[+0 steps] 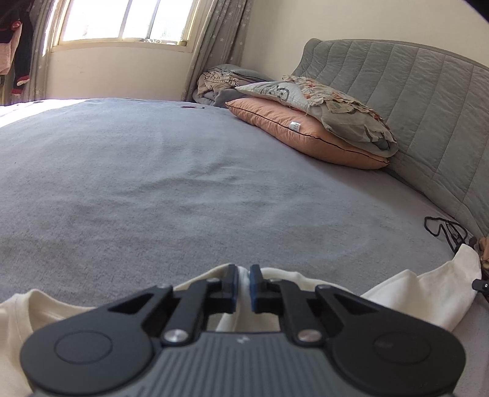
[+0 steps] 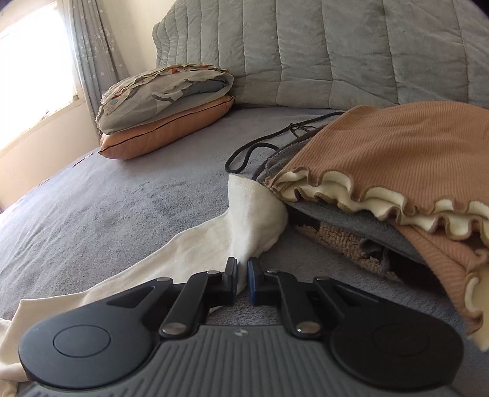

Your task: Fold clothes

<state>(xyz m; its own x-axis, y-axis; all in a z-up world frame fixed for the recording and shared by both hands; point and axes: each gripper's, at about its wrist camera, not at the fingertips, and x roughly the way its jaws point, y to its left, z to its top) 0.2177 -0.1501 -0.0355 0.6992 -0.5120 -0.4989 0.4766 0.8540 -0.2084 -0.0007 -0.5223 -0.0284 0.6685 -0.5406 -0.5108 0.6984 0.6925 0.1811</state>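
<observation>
The left claw, nearly closed, pinches the cream shirt lying on the bed, while the right claw nips its sleeve edge, a thin bite likely to slip.

Daylit, blown-out window, fisheye-curved edges, soft near blur

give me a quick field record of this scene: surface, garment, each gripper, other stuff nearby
surface: grey bed sheet
garment: cream shirt, spread flat, unfolded
left gripper: fingers nearly closed on a fold of shirt fabric
right gripper: fingers nearly closed at sleeve edge, grasp unclear
nearby: brown ruffled top on clothes pile, black cord, stacked pillows
</observation>
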